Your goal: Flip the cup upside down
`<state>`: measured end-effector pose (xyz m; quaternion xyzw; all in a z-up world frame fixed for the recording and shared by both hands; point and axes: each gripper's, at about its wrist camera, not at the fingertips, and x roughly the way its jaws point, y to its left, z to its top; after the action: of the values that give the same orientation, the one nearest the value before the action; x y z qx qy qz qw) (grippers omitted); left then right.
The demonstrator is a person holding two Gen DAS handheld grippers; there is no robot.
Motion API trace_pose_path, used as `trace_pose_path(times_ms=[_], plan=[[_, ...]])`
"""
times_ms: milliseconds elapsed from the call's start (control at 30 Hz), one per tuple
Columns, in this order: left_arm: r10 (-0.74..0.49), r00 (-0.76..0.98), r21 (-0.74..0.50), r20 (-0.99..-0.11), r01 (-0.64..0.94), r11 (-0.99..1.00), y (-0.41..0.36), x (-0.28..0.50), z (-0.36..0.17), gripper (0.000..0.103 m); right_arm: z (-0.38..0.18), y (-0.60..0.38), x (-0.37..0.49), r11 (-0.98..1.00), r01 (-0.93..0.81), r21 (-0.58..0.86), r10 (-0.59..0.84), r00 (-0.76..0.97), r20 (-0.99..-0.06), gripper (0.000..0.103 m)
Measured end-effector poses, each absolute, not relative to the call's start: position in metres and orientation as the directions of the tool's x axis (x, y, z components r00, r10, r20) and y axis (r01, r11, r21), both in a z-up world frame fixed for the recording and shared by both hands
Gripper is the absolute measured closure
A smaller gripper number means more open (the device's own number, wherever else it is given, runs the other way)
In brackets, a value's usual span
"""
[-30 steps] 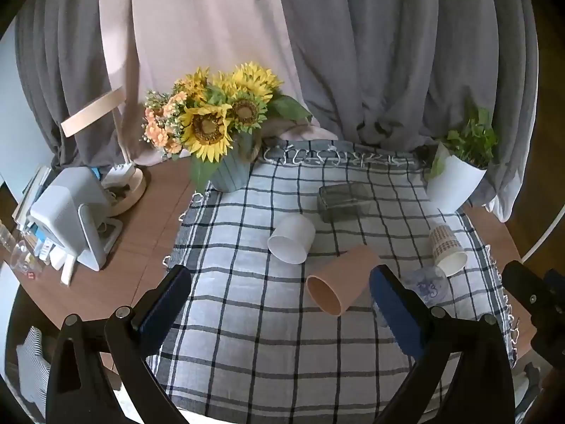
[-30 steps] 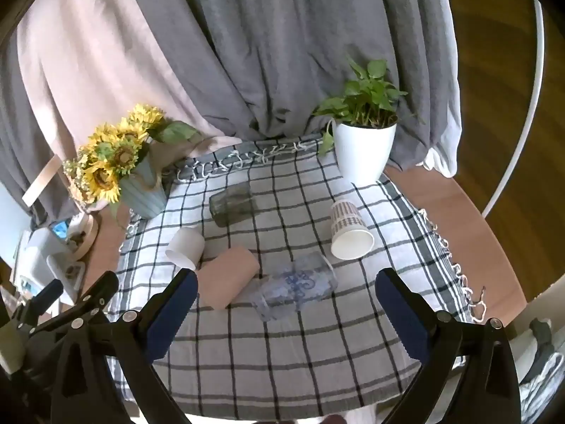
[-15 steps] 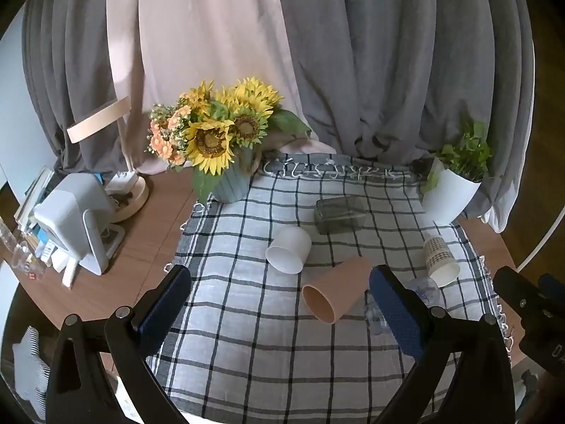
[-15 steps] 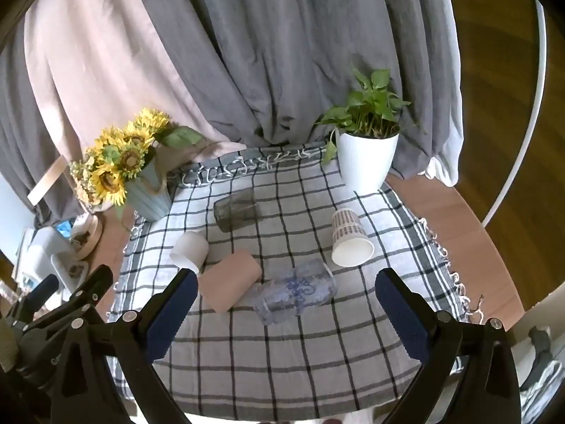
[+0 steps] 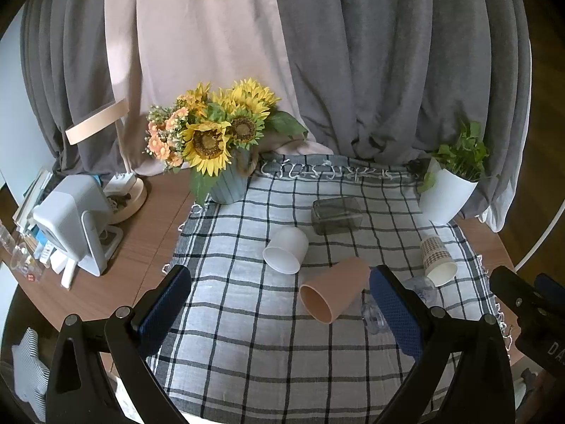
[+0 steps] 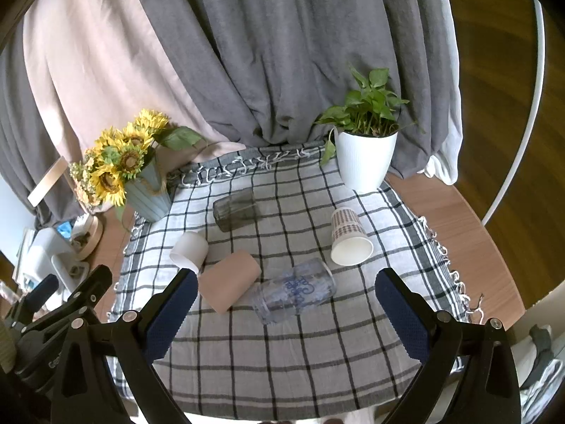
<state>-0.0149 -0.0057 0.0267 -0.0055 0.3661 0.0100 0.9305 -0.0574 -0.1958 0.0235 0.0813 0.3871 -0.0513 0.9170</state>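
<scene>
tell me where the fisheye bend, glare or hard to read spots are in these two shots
Left wrist view: curtains bow outward and the corners go black; the clear glass is mostly hidden behind the left tongs. Right wrist view: the white pole curves strongly, the floor beside it looks smeared, and the clear glass reads faintly against the checked cloth.

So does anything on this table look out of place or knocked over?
Yes: all five cups lie on their sides on the checked cloth: white cup, tan cup, clear printed glass, dark glass and plaid paper cup. No spill shows. Both grippers, left and right, are open, apart from them.
</scene>
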Motion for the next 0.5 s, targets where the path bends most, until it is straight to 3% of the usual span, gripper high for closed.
trace_pose_path(times_ms=[500], plan=[[0.011,0.732,-0.005,-0.681,-0.019,1.000,-0.0020,-0.0144,0.0243,0.000,0.0229,-0.1962,-0.0580,0.981,0.158,0.112,-0.030,0.696,-0.717,0.001]])
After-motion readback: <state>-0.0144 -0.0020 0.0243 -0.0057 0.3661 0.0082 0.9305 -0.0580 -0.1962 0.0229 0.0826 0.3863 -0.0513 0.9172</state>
